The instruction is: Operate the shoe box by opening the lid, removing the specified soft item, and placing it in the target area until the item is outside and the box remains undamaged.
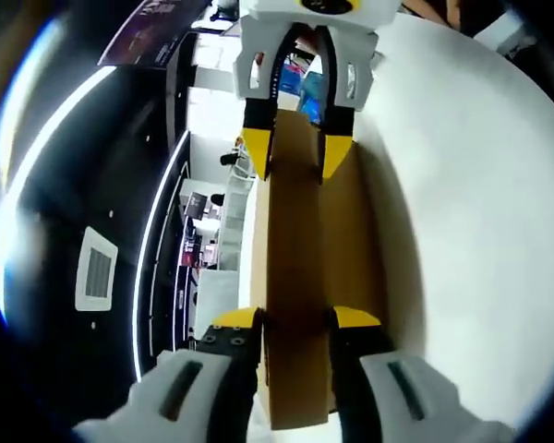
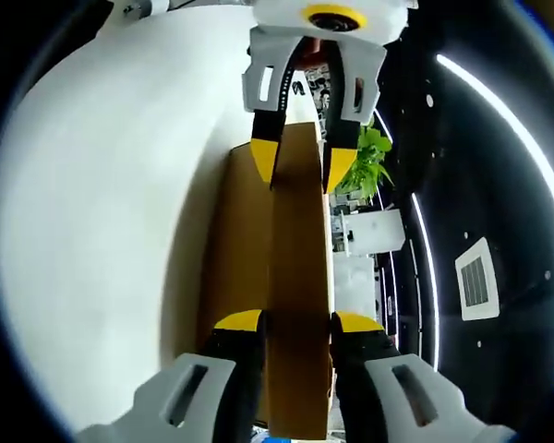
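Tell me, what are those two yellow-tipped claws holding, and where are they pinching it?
Both hold the brown cardboard box. The left gripper pinches one end of it and the right gripper pinches the opposite end, above the white table.

No readable text, label, brand or number appears in either view. The brown cardboard box [image 1: 300,277] shows plain faces, and a dark panel [image 1: 152,32] in the background carries marks too blurred to read.
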